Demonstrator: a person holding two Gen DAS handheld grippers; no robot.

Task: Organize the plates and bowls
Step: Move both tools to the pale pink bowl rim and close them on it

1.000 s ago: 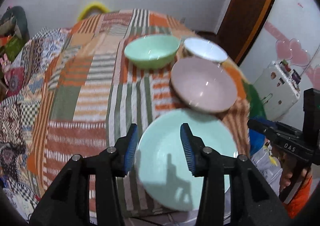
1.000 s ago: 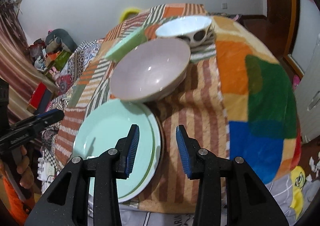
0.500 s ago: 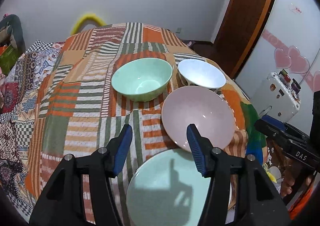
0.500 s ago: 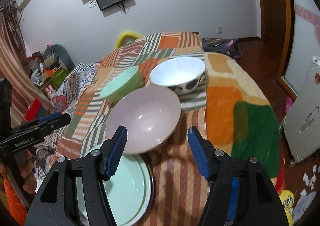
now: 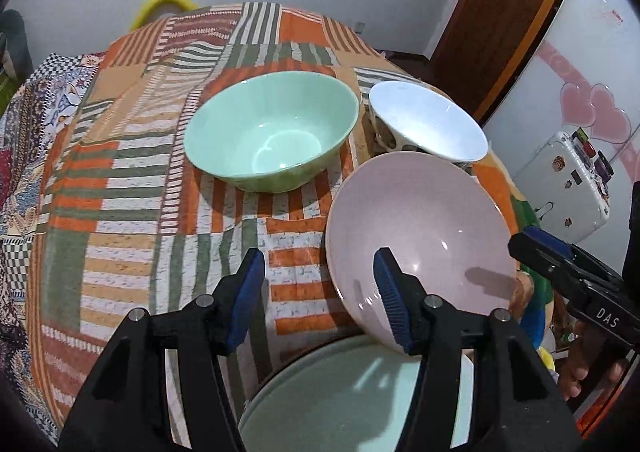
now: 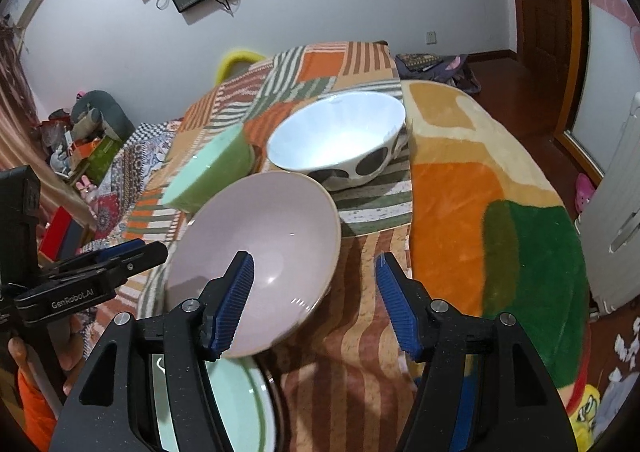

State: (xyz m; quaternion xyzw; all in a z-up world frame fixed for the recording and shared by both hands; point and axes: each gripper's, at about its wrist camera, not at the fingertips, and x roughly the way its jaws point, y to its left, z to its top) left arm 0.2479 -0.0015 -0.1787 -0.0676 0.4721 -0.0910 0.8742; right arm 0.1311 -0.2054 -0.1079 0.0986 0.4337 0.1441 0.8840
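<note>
A pale pink bowl [image 5: 420, 228] sits on the striped patchwork cloth, tilted onto the rim of a mint green plate [image 5: 360, 392] at the near edge. A mint green bowl [image 5: 272, 132] and a white bowl with dark spots [image 5: 428, 124] stand behind it. My left gripper [image 5: 320, 296] is open and empty, its right finger over the pink bowl's near rim. My right gripper [image 6: 316, 304] is open and empty, straddling the pink bowl's [image 6: 256, 260] right rim. The white bowl [image 6: 340, 140], green bowl [image 6: 212, 176] and plate [image 6: 224, 404] also show in the right wrist view.
The cloth-covered table [image 5: 140, 180] drops off at the near and right sides. A colourful fleece cover [image 6: 500, 212] lies on the right part. A white suitcase [image 5: 568, 180] stands on the floor at the right. Clutter lies at the far left [image 6: 80, 140].
Both grippers have moved forward from above the green plate toward the pink bowl, and both have opened wider. The dishes have not moved.
</note>
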